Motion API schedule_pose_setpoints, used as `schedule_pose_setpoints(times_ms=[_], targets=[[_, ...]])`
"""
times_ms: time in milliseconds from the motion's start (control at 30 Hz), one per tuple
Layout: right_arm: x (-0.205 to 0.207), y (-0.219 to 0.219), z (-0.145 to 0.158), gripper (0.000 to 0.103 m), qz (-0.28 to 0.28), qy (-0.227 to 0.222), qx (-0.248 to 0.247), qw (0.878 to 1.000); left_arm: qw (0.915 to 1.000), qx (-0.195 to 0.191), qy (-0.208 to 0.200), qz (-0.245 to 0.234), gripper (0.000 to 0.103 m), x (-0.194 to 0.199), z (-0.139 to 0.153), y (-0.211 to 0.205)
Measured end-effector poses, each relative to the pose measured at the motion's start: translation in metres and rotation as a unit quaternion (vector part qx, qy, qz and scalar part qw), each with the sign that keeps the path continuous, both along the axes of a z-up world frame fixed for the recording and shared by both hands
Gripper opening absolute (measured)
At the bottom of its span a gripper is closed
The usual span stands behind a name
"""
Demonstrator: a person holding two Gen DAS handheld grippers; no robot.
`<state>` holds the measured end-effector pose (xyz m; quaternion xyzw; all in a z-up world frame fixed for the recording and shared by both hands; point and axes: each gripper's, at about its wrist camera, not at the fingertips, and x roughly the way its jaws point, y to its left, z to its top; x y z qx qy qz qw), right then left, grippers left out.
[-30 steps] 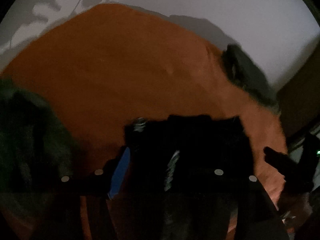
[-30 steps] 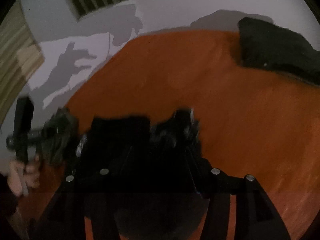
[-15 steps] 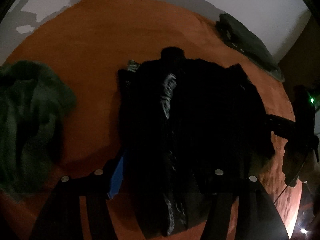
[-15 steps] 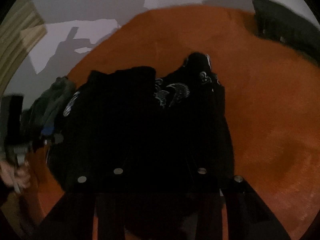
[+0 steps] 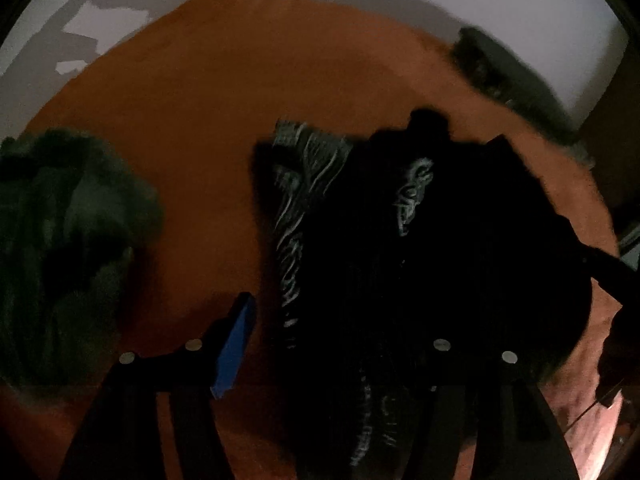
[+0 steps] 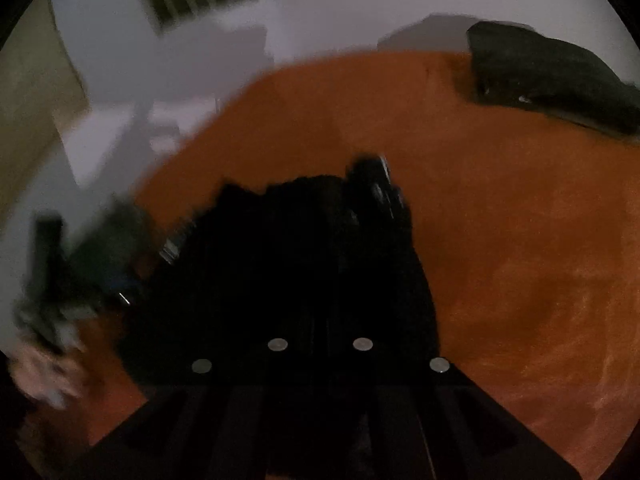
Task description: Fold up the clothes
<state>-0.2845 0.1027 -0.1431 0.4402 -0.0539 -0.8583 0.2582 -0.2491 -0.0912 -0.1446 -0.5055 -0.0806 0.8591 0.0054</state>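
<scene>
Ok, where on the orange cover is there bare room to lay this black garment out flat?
Bare orange cover runs between the green clothing pile at left and the black garment, and on to the far edge. In the right wrist view it is also open right of the garment, below the dark folded item. Crowded around both piles.

The pale print on the black garment (image 5: 412,196) is unreadable.

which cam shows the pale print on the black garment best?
Left wrist: the black garment is fairly sharp, with pale print readable. Right wrist shows it as a motion-blurred dark mass, print barely visible.
</scene>
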Motion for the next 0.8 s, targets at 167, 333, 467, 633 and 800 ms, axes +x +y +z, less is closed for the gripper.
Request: schedule_pose_setpoints(times_ms=[167, 333, 467, 633, 800], targets=[[-0.019, -0.012, -0.020, 0.005, -0.002, -0.035, 0.014, 0.999, 0.9965, -0.076, 0.035, -0.002, 0.066, 0.014, 0.001, 0.019], [0.021, -0.011, 0.022, 0.012, -0.054, 0.030, 0.037, 0.997, 0.9905, -0.088, 0.104, -0.021, 0.065, 0.048, 0.049, 0.037], [0.079, -0.040, 0.048, 0.007, -0.021, 0.093, -0.007, 0.995, 0.9882, -0.078, 0.120, -0.054, 0.066, 0.067, 0.057, 0.069], [0.109, -0.090, 0.005, 0.000, 0.035, 0.033, 0.027, 0.998, 0.9861, -0.142, 0.059, -0.063, 0.065, 0.069, 0.000, 0.103], [0.102, -0.053, -0.029, 0.000, -0.019, 0.008, 0.090, 0.996, 0.9899, -0.136, 0.038, -0.014, 0.069, 0.073, -0.008, 0.066]])
